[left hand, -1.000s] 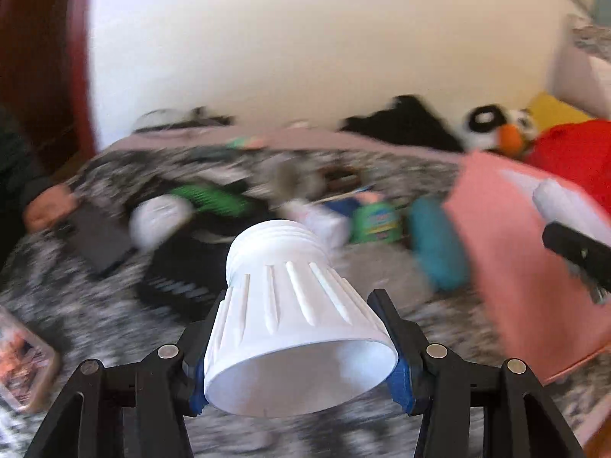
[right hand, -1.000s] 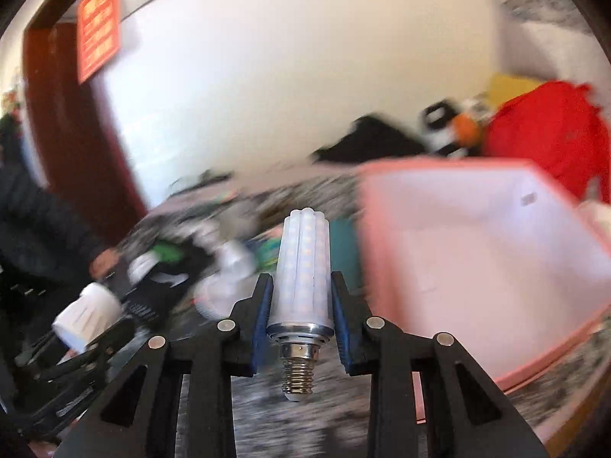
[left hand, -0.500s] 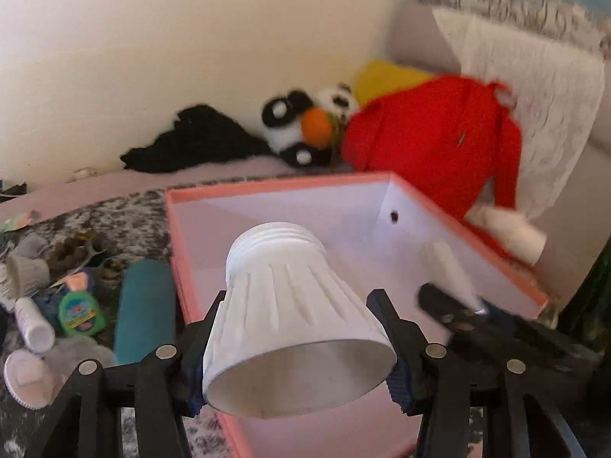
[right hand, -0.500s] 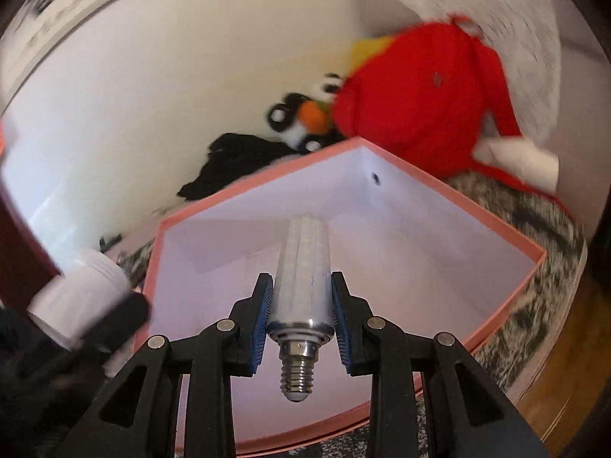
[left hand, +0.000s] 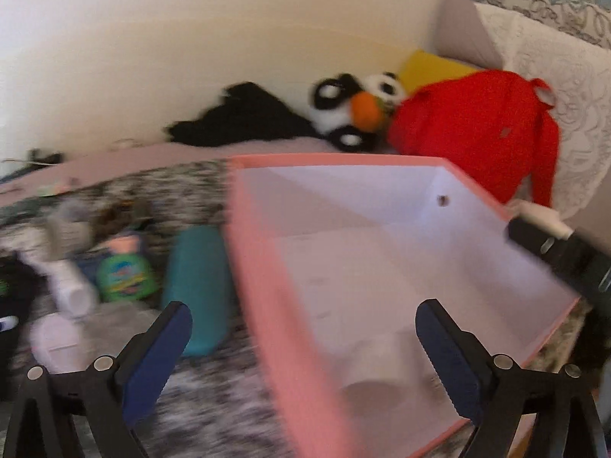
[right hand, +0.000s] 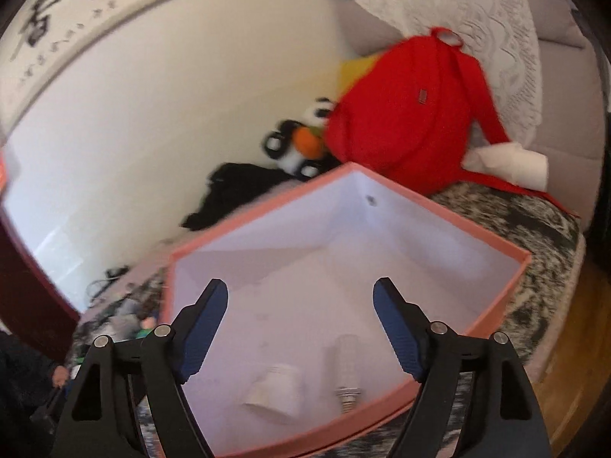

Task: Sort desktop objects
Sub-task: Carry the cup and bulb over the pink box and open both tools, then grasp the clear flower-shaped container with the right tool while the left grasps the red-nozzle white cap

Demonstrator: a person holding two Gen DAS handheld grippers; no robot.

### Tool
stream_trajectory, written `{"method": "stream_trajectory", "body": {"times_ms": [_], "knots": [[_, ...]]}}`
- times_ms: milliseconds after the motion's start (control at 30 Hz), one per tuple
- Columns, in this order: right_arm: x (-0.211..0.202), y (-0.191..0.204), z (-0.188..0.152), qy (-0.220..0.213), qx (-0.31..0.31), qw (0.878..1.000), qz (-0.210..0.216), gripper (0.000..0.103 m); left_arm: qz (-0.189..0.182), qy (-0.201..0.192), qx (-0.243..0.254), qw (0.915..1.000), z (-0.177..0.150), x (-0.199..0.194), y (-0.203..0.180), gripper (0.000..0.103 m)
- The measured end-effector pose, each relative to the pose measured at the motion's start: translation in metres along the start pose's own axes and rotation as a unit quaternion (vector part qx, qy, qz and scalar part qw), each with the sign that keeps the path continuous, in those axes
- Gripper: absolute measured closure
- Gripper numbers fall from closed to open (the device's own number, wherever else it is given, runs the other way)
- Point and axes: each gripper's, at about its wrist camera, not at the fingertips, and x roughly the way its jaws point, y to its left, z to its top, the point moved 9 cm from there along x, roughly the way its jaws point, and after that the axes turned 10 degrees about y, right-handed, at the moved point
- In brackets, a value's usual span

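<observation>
Right wrist view shows both the right gripper [right hand: 301, 330] and left gripper [left hand: 303, 358] now spread wide; the white cup [right hand: 275, 391] and bulb [right hand: 346, 370] they just held lie inside the pink box [right hand: 492, 313], so two objects are sorted.

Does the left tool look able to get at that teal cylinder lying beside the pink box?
Probably yes. The left tool is open and empty, and the teal cylinder lies on the cloth just ahead of its left finger, outside the pink box. Nothing covers it; only the box wall crowds its right side.
</observation>
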Motion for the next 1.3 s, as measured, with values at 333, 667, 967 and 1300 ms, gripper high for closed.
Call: {"method": "stream_trajectory", "body": {"times_ms": [333,667,967,1300], "knots": [[0.028,0.161,-0.071,0.047,-0.141,0.983,0.106,0.010,0.114,-0.023,-0.103,0.9879,-0.039,-0.043,0.162,0.002],[0.095,0.238,-0.158,0.137,-0.273,0.948,0.084,0.000,0.132,-0.018,-0.204,0.9699,-0.068,-0.059,0.258,0.002],[0.156,0.224,-0.209,0.265,-0.213,0.935,0.098,0.000,0.071,-0.020,-0.255,0.9641,-0.064,-0.053,0.261,0.002],[0.220,0.238,-0.195,0.239,-0.229,0.942,0.055,0.000,0.067,-0.009,-0.266,0.9615,-0.065,-0.045,0.265,0.003]]}}
